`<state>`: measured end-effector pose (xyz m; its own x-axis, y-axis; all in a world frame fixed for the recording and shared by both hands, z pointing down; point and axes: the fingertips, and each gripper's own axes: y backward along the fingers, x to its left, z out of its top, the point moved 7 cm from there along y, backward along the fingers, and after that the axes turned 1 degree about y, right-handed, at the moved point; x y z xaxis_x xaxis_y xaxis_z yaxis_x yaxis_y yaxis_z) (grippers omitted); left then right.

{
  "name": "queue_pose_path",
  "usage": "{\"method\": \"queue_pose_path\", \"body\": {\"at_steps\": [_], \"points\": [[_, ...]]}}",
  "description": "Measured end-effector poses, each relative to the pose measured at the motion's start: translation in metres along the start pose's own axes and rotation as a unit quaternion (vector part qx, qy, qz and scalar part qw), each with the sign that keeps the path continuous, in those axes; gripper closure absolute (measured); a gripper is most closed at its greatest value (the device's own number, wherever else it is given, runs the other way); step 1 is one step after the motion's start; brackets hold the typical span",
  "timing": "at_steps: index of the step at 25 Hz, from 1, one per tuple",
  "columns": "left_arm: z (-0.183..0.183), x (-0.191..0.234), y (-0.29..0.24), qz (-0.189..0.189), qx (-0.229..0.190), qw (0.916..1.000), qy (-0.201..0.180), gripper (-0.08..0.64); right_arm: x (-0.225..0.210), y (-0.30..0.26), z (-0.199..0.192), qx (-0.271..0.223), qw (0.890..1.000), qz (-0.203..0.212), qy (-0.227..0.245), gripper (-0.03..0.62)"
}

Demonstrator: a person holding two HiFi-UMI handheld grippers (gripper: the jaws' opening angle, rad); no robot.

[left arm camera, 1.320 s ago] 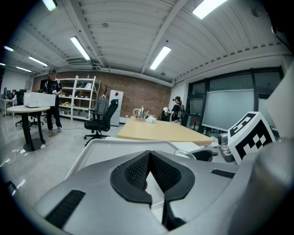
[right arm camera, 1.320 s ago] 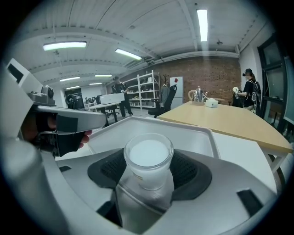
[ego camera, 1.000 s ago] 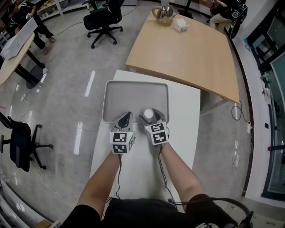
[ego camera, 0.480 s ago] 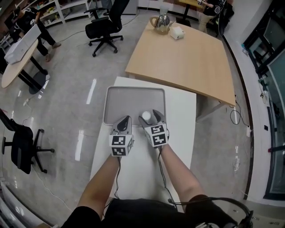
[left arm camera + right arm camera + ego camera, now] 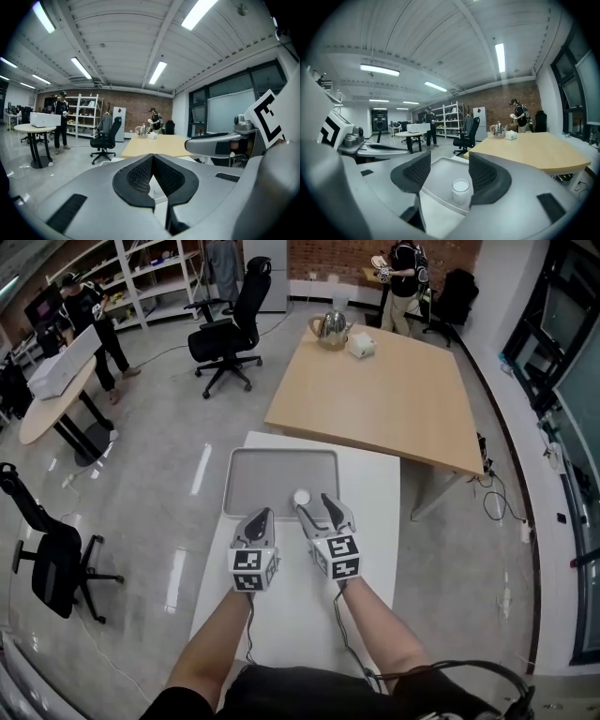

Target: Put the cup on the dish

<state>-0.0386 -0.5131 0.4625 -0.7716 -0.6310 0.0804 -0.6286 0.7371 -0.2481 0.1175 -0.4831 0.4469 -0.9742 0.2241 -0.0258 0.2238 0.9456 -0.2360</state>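
Observation:
A small white cup stands upright on the grey dish, a shallow tray, close to its near rim. My right gripper is open just behind the cup, with one jaw on each side of it and neither gripping it. To its left, at the tray's near edge, my left gripper is shut and holds nothing. In the left gripper view, the right gripper's finger shows at the right.
The tray lies at the far end of a narrow white table. Beyond it stands a wooden table with a kettle and a white box. Office chairs and people stand around on the floor.
The right gripper has drawn back a little toward me, so the cup now sits at its fingertips rather than deep between the jaws. The head view has tilted up.

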Motion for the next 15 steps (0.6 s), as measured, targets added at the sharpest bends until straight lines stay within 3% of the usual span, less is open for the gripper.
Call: {"method": "queue_pose_path", "body": {"at_steps": [1,3,6,15], "points": [[0.002,-0.006,0.009,0.000,-0.003,1.0000,-0.002,0.563,0.002,0.012,0.004,-0.010,1.000,-0.002,-0.001,0.342],[0.007,-0.019,0.027,0.000,-0.011,0.9999,-0.003,0.563,0.006,0.037,0.013,-0.032,0.999,-0.011,-0.002,0.446],[0.015,-0.040,0.057,-0.001,-0.022,0.9997,0.005,0.563,0.015,0.074,0.024,-0.052,0.999,-0.007,-0.010,0.522],[0.022,-0.132,0.142,-0.027,-0.050,0.9983,0.015,0.563,0.032,0.187,0.033,-0.072,0.997,0.019,-0.023,0.578]]}}
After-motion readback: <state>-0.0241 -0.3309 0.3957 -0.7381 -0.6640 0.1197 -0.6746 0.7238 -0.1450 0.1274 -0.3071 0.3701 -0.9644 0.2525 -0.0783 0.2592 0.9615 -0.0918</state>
